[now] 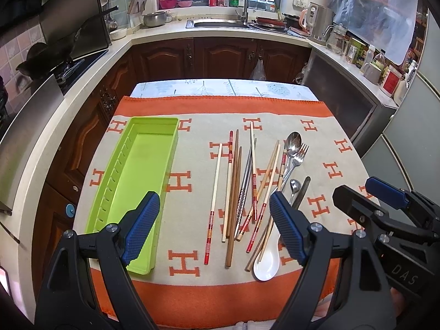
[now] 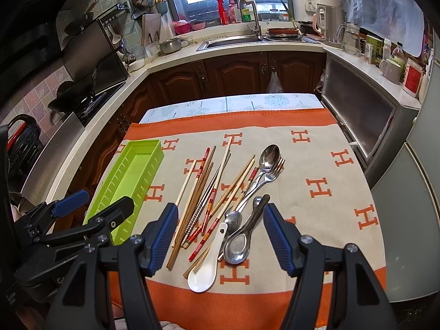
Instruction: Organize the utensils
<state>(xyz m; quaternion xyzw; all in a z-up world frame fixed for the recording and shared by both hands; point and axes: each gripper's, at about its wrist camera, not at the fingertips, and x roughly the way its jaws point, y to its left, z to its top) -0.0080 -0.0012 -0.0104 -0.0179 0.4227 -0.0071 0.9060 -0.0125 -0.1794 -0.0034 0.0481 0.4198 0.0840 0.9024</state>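
Both grippers, left (image 1: pixel 214 228) and right (image 2: pixel 218 240), hung with jaws wide and empty over mixed utensils (image 2: pixel 220 200), beside the empty tray (image 1: pixel 137 178).

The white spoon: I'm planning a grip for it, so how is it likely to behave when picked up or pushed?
The white spoon looks glazed and glossy, so it may slip between the jaws. It seems ceramic, likely stiff and breakable if dropped. Its handle lies among the chopsticks, so pushing it would probably shift them. Its rounded bowl may rock.
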